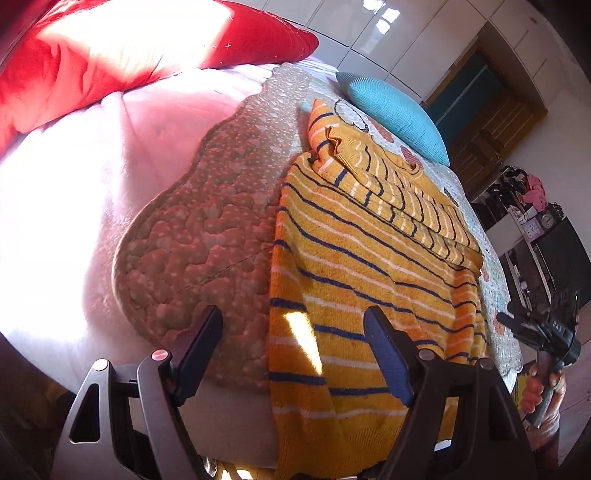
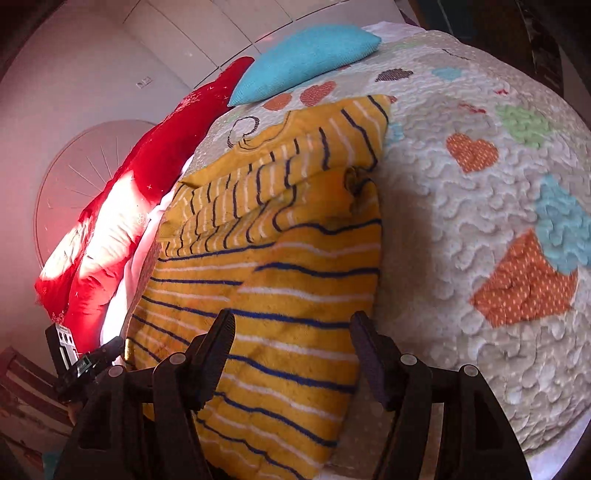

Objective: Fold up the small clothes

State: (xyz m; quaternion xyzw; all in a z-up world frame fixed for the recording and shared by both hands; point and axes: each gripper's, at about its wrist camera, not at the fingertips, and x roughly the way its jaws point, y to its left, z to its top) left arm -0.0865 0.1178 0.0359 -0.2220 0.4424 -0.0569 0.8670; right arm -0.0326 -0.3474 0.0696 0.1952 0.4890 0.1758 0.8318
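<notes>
My left fingers (image 1: 201, 347) and right fingers (image 2: 218, 354) are spread wide, holding nothing, poised over the sweater (image 1: 354, 273), which lies on the quilt (image 2: 461, 229) with sleeves folded in. If I pinch only the top layer, the fold could slide apart.

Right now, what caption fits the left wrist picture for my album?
Open left gripper hovers over a striped sweater on a quilt, sleeves folded in.

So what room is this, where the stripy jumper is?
Most likely a bedroom. The striped sweater lies on a quilted bedspread with a blue pillow and a red duvet, and white wardrobe doors stand behind.
</notes>
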